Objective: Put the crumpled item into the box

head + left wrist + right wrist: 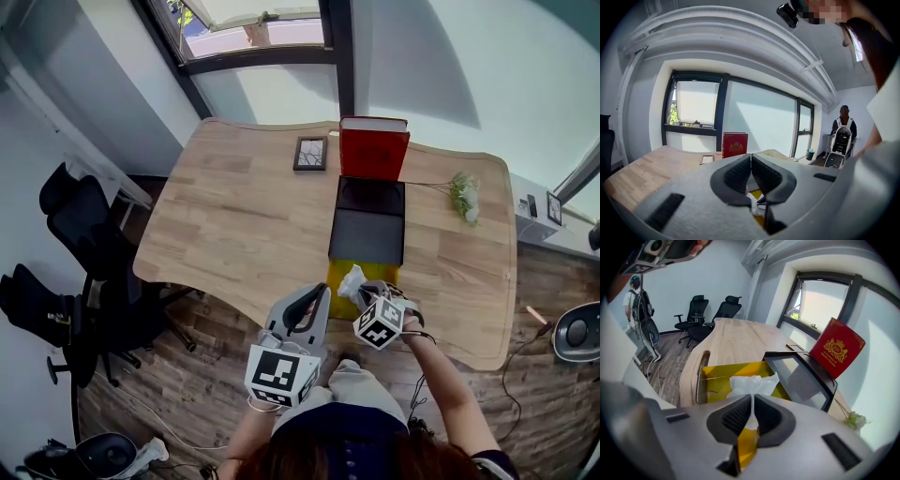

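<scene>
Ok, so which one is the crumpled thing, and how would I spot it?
Find the big wooden table, then the yellow tray at its near edge, before the open black box with a red lid. The crumpled white paper is over that tray, pinched in the right gripper. It is the only wrinkly white thing there; its neighbours are flat and straight-edged.

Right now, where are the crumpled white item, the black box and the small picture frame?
crumpled white item (752,384), right gripper view, on its bunched middle just beyond the jaws.
black box (367,236), head view, on its bare inside floor.
small picture frame (310,153), head view, on its centre.
</scene>
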The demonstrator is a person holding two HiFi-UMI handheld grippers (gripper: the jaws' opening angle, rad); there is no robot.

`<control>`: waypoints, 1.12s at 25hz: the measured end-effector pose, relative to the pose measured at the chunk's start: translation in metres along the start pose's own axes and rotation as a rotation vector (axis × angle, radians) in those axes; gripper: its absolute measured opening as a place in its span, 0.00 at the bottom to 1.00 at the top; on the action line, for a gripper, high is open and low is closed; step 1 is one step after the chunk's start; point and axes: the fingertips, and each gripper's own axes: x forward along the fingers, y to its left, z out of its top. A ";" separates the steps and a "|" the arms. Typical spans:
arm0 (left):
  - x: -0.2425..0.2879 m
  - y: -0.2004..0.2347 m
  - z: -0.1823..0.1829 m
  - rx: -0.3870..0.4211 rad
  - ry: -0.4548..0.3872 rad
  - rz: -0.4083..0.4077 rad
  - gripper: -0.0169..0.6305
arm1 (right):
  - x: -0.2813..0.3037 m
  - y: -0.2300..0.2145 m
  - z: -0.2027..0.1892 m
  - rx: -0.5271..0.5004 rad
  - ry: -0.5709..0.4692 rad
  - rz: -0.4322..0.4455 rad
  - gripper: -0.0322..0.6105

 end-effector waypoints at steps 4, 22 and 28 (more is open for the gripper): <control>-0.001 0.002 -0.002 -0.004 0.005 0.010 0.07 | 0.007 0.001 -0.006 0.007 0.028 0.020 0.10; -0.013 0.007 -0.007 -0.004 0.019 0.025 0.07 | 0.016 0.004 -0.017 0.044 0.067 0.030 0.19; -0.018 0.004 -0.004 0.005 0.006 0.014 0.07 | 0.006 0.003 -0.010 0.066 0.045 0.007 0.19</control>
